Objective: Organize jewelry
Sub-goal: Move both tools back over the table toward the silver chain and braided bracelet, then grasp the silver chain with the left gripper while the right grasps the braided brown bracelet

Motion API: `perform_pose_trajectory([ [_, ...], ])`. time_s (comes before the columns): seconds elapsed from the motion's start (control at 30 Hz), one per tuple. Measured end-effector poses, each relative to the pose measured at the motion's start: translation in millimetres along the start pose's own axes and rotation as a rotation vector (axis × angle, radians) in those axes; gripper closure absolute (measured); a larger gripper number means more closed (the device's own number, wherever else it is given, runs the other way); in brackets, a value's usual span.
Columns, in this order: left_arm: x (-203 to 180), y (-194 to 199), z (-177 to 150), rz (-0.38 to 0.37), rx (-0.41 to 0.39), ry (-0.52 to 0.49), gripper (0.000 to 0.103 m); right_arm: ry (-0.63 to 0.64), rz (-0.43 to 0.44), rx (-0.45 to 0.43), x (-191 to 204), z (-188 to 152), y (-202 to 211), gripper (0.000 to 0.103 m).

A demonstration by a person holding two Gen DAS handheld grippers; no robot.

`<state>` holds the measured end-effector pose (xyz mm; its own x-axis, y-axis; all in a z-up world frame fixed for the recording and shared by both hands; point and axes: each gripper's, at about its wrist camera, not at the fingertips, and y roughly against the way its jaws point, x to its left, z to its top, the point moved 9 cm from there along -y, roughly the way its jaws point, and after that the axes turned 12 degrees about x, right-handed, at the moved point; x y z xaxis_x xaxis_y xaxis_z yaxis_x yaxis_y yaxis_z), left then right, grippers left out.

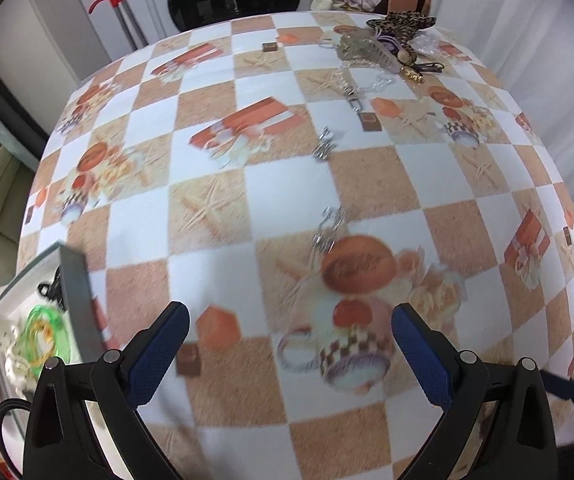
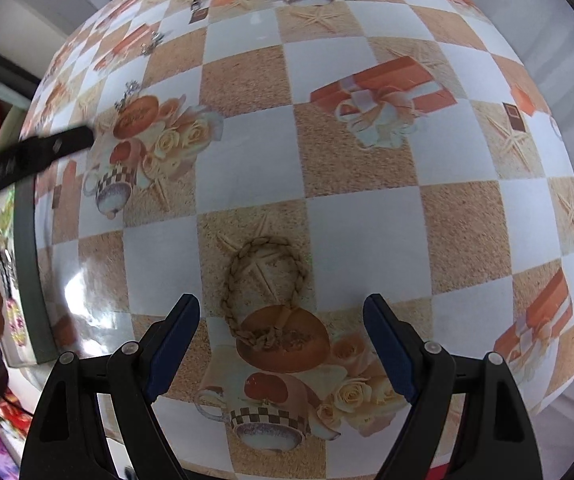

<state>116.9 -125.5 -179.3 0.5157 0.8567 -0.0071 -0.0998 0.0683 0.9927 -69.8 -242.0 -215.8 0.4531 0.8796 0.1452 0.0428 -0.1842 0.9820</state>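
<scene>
The left gripper hangs over the checkered tablecloth with its blue-padded fingers spread wide and nothing between them. Directly under the gap lies only printed pattern, a teapot and an orange lid. Just ahead of the tips, slightly to the right of centre, a small silver earring lies on the cloth, blurred. Off to the left of the left finger sits a grey-rimmed tray at the table edge, holding a green bangle, a pale beaded piece and something dark that cannot be made out. Farther ahead, a second silver earring rests on the cloth. Beyond it, up and to the right, a silver chain with a clasp trails toward a heap of jewelry at the far edge, topped by a leopard-print hair tie.

The right gripper also stands with its fingers wide apart, empty. A braided tan bracelet lies on the cloth right between and just ahead of the tips, touching neither. To the far left runs the grey tray rim, with a dark finger of the other gripper reaching over the cloth above it. Ahead and left, one silver earring lies by a printed lid, and another farther on.
</scene>
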Motion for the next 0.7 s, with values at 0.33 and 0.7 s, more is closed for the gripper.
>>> perform_pose_trajectory([
  [0.33,-15,-30,36,-0.015,0.016,-0.017,0.021,0.064,-0.086,-0.03,12,4,-8,0.017],
  [0.7,-33,-36,48,-0.033,0.011,-0.068,0.053,0.142,-0.178,-0.051,34,0,-14,0.026],
])
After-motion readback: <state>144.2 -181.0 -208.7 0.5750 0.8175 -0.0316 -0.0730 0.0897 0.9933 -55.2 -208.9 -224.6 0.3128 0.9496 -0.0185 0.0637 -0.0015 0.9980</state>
